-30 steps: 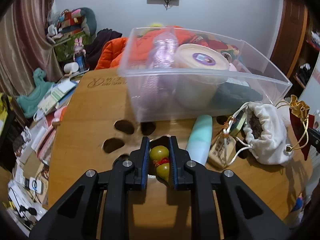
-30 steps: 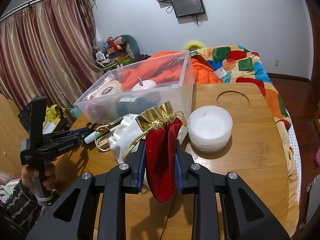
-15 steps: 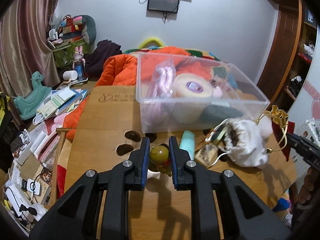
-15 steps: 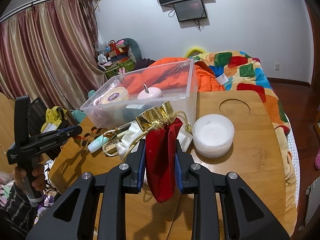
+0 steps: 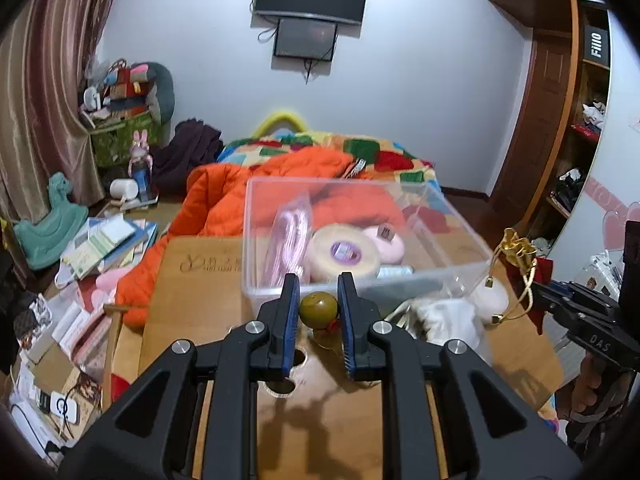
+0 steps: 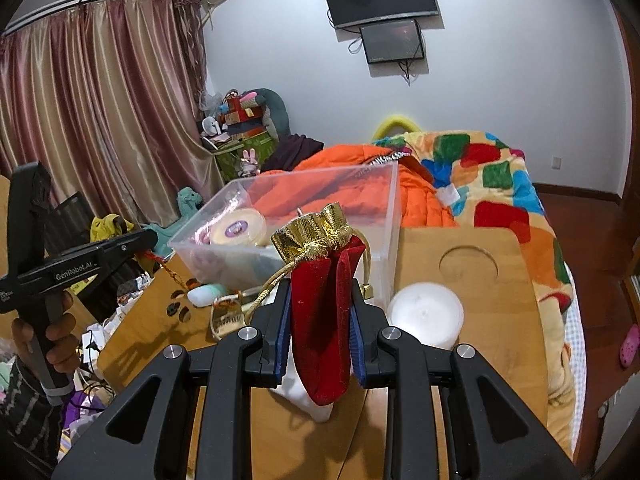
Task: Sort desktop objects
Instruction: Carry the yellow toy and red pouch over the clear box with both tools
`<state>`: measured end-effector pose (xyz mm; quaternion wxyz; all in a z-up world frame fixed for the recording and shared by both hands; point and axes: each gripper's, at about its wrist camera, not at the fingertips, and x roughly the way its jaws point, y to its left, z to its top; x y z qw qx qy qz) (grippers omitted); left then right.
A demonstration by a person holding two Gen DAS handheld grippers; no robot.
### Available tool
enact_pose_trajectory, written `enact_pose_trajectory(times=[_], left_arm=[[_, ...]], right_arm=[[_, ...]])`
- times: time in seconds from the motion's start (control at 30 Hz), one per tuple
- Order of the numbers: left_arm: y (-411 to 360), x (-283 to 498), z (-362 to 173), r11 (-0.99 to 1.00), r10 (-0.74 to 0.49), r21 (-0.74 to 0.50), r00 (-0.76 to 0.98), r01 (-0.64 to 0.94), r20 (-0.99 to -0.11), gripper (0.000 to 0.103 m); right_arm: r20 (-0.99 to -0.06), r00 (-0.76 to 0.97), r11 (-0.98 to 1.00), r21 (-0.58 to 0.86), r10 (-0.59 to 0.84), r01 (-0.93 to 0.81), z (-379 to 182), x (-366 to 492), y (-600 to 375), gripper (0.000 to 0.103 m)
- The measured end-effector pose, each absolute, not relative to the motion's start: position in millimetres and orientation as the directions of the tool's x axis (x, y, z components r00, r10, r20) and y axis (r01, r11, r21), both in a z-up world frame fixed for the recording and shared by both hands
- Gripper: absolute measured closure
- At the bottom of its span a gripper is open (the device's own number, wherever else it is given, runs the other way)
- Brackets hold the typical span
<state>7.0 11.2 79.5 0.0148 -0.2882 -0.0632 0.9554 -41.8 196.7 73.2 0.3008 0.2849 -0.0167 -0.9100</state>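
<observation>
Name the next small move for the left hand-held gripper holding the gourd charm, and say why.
Probably carry it forward over the clear bin's near wall, then open. The left hand-held gripper is shut on the green gourd charm, lifted off the wooden table and just short of the bin, which already holds sorted items such as the tape roll.

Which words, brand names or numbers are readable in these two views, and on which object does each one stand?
"FiiO": white letters on a black box on the wooden shelf.
"DAS": on the right gripper body, seen from the left wrist.
"GenRobot.AI": on the left gripper body, seen from the right wrist.
Engraved logo on the wooden table: too blurred to read.
Purple label on the tape roll: too small to read.
</observation>
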Motion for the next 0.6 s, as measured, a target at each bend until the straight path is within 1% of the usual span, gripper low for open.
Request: enact_pose_trajectory(times=[0.2, 0.37, 0.6], left_arm=[[16, -3, 91, -0.990, 0.090, -0.140, -0.846, -0.019, -0.526, 0.085], [18, -15, 100, -0.984, 0.127, -0.175, -0.848, -0.041, -0.515, 0.085], [29, -39, 107, -0.984, 0.154, -0.156, -0.840, -0.084, -0.520, 0.085]], right_arm=[[-0.484, -0.667, -0.812, 0.185, -0.566, 0.554, 87, -51, 191, 0.081], [-0.473, -0.664, -0.802, 0.182, -0.579, 0.569, 94, -60, 183, 0.081], [-0.476, -0.663, -0.800, 0.172, -0.578, 0.574, 96, -77, 173, 0.081]])
